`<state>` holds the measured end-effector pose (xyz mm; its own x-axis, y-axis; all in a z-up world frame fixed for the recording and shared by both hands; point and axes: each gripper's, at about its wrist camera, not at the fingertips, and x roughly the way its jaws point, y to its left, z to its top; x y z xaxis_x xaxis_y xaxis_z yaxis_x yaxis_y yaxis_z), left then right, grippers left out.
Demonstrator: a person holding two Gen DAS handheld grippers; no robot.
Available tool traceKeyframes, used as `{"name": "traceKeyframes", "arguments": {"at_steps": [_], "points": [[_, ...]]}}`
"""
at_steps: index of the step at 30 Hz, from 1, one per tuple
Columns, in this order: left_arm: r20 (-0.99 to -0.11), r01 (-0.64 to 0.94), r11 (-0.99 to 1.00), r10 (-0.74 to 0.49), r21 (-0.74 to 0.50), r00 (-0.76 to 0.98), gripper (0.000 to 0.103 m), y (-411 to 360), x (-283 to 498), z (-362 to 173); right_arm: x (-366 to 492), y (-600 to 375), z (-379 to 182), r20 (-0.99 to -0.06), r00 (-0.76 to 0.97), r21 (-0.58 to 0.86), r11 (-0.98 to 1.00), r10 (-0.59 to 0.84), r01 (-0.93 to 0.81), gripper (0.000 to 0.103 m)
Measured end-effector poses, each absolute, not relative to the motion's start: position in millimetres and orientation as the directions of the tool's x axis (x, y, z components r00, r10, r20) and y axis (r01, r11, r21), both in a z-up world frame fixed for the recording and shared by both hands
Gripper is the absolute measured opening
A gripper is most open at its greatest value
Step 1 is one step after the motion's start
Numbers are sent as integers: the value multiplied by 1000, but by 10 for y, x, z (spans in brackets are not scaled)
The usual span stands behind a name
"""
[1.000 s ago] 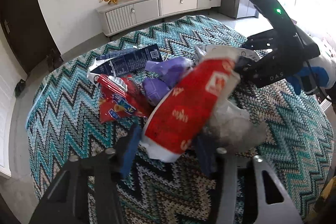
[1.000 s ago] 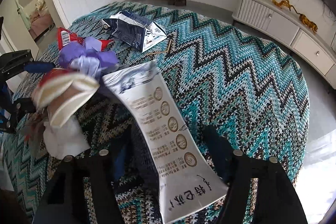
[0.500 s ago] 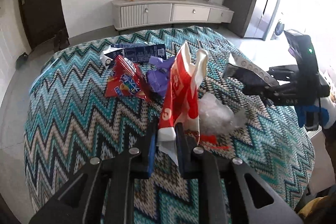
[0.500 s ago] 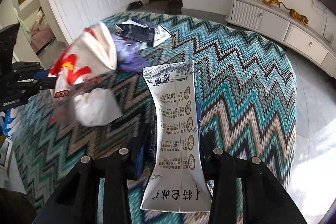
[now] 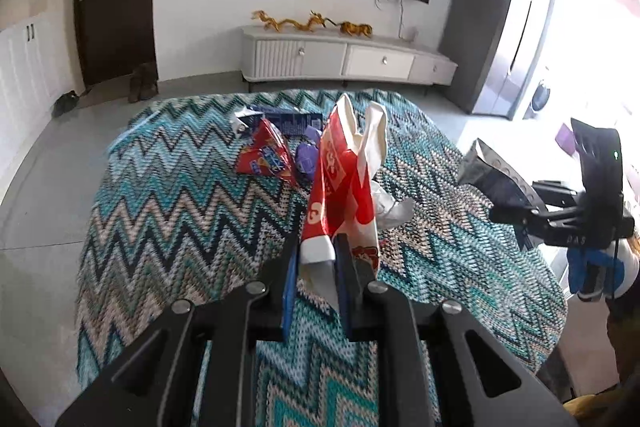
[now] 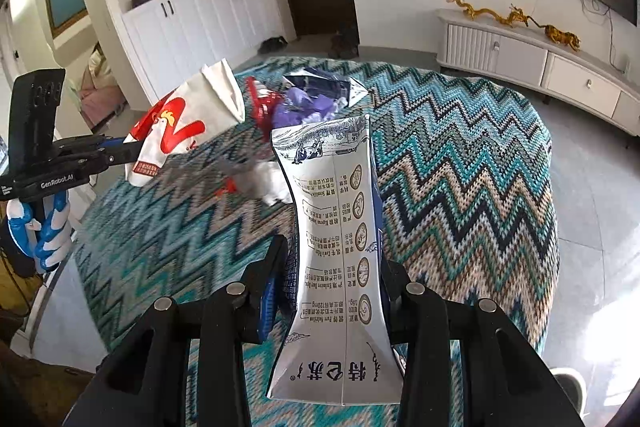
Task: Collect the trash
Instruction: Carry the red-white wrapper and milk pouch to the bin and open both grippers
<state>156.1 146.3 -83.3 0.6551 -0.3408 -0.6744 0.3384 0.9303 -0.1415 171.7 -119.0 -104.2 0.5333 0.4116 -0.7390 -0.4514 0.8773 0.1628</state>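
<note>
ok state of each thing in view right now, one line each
left hand-held gripper: shut on the red and white paper bag
red and white paper bag: flattened, lifted off the table
right hand-held gripper: shut on the milk carton
milk carton: squashed, lifted
red snack wrapper: crumpled, lying on the table
purple wrapper: crumpled, on the table
dark blue packet: torn open, flat
white tissue: wadded, on the table

Got a red-and-white paper bag (image 5: 344,183) pinched by its bottom edge in my left fingers, standing upright off the table. Right side's got a flattened white milk carton (image 6: 340,247) — also upright. Still on the zigzag cloth: red snack wrapper (image 5: 268,157), purple wrapper (image 6: 304,107), dark blue carton (image 6: 324,87), crumpled white plastic (image 5: 390,207).
</note>
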Motion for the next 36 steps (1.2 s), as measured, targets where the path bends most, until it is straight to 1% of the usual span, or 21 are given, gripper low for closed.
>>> {"name": "traceKeyframes", "arguments": {"at_steps": [10,14,19,25,29,36], "points": [[-592,340,932,-346,-128,727,16,1494,1046,-374,1229,-1398,-713,-669,619,171,896,411,-410,38],[-562,365,923,-369,-124,741,16,1331,946,-194,1017,-1625,-570,-639,662,169,911,391,-376,38],[-546,422,900,-411,-113,730,16,970,916,-59,797,-2070,-452,-609,716,175,939,340,-297,38],[-559,524,846,-481,-95,676,16,258,921,-24,533,-2768,-534,-601,761,203,968,243,-149,38],[-590,610,786,-542,-103,598,16,-396,969,-100,378,-3254,-712,-614,770,233,972,175,-35,38],[-668,739,663,-605,-120,433,16,-1686,1036,-427,235,-4019,-1317,-666,738,313,939,108,145,39]]}}
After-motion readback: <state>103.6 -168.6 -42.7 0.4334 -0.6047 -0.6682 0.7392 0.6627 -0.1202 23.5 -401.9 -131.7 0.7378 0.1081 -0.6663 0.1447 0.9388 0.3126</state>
